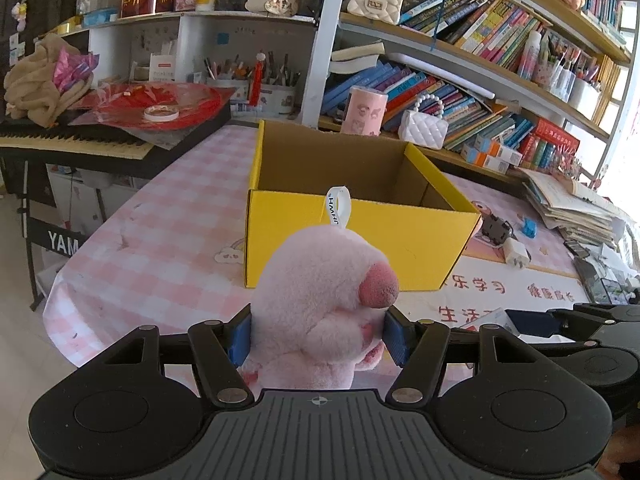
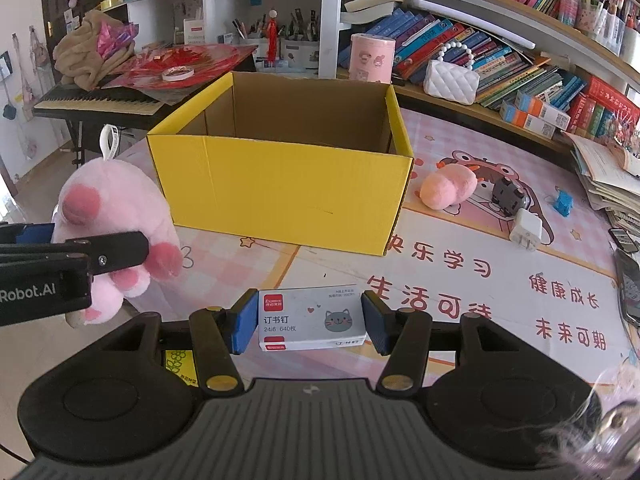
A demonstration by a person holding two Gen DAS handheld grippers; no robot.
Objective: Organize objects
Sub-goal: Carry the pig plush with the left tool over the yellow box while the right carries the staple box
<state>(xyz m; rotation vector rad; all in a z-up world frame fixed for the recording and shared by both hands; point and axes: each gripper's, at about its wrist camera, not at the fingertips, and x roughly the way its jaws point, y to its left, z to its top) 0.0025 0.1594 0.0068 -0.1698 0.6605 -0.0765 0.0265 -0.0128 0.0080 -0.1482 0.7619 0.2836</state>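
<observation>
A pink plush toy [image 1: 320,300] with a white loop tag is squeezed between the blue pads of my left gripper [image 1: 318,334], held above the table in front of the open yellow cardboard box [image 1: 360,232]. In the right wrist view the same plush toy [image 2: 108,224] hangs at the left in the left gripper [image 2: 80,258]. My right gripper [image 2: 311,322] is shut on a small grey box of staples [image 2: 312,318] with a cat drawing, held in front of the yellow box [image 2: 280,192], whose inside looks bare.
On the pink printed tablecloth [image 2: 460,280] right of the box lie a peach plush [image 2: 450,188], a dark small device [image 2: 508,196], a white charger [image 2: 528,230] and a blue clip [image 2: 563,203]. Bookshelves [image 2: 500,52] stand behind, a keyboard [image 2: 96,102] at the left, stacked papers at the right.
</observation>
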